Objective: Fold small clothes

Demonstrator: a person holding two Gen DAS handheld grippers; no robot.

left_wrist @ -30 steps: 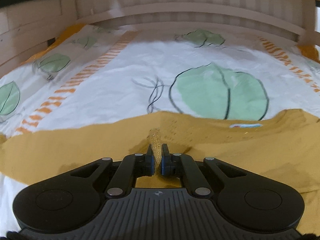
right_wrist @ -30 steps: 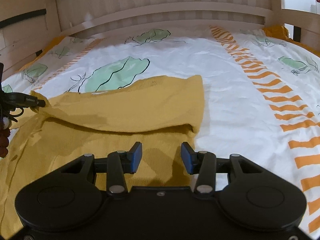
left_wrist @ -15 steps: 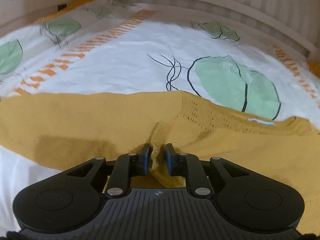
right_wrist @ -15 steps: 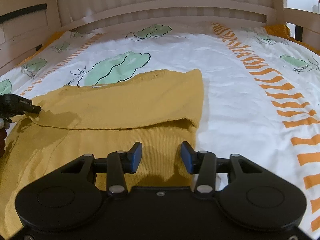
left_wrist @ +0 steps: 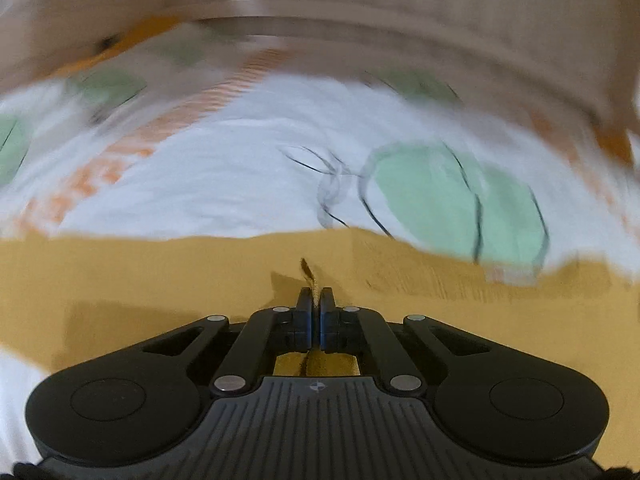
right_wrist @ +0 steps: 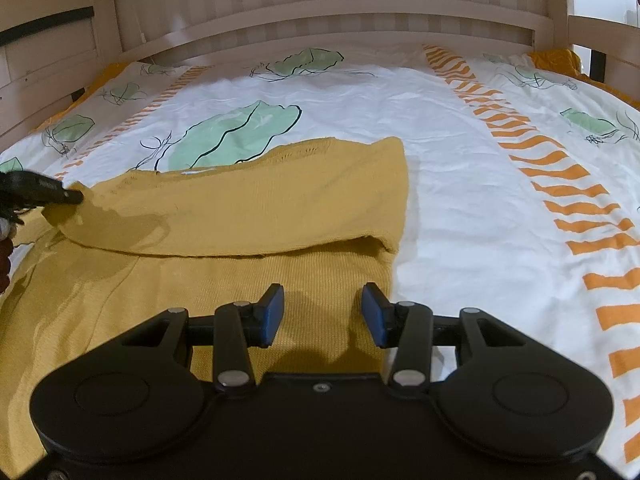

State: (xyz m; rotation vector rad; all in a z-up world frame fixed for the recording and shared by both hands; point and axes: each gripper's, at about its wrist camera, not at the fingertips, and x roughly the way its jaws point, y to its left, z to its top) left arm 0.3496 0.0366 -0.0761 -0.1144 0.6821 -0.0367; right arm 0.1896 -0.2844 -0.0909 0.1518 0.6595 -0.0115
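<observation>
Left gripper (left_wrist: 315,300) jaws, just closing, pinch sweater (right_wrist: 248,216) edge; right gripper (right_wrist: 323,312) jaws apart.

Right gripper (right_wrist: 323,312), jaws apart, hovers over folded yellow garment (right_wrist: 248,216) on bedsheet (right_wrist: 460,184)

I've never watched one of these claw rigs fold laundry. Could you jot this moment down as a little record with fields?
garment: mustard knit top, partly folded over itself
surface: white leaf-print bedcover
left claw: jaws have just been closing, now shut on a pinch of the top's fabric
right claw: open, over the top's lower part, gripping nothing
backdrop: pale wooden bed frame
left view: blurred
</observation>
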